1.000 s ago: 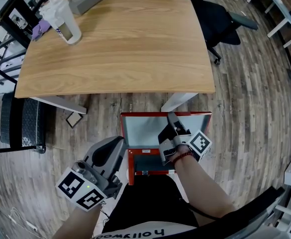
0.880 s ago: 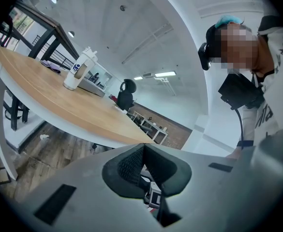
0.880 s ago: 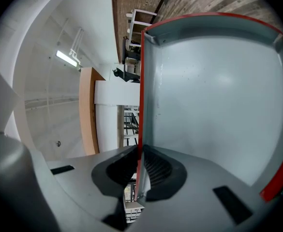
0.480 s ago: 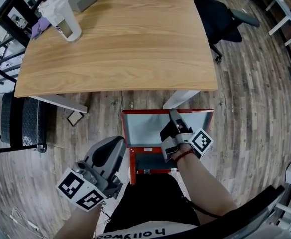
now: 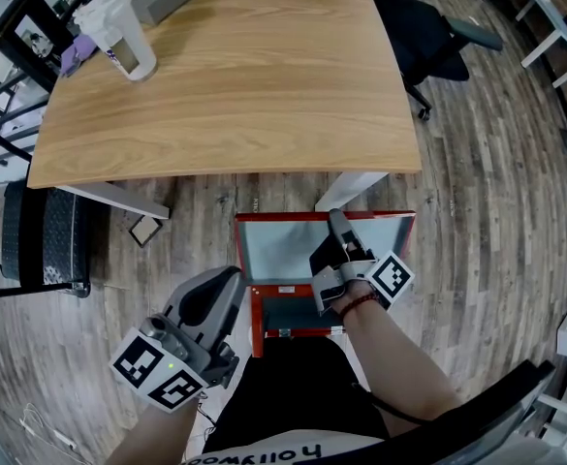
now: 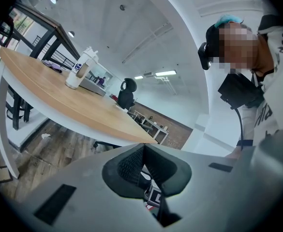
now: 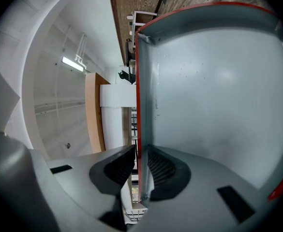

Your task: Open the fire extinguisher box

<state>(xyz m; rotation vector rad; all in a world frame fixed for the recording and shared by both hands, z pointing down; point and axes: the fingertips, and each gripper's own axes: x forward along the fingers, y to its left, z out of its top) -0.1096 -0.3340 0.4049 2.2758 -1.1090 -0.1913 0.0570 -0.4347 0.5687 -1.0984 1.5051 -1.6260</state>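
the red box (image 5: 260, 327) sits on the floor (image 5: 477, 192) below the worktop (image 5: 235, 85), lid (image 5: 283, 250) up; right tongs (image 5: 336, 221) have just been spreading, lid edge loosely between them; left tongs (image 5: 225, 281) pressed together, empty

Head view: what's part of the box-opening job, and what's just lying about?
Job: fire extinguisher box; open door; right claw, just opening, door edge between its jaws.
Lying about: cup; office chair; wooden table; left claw, shut, empty.

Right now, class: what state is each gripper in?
Left gripper: shut, empty.
Right gripper: jaws have just been opening; box lid edge between them, not clamped.
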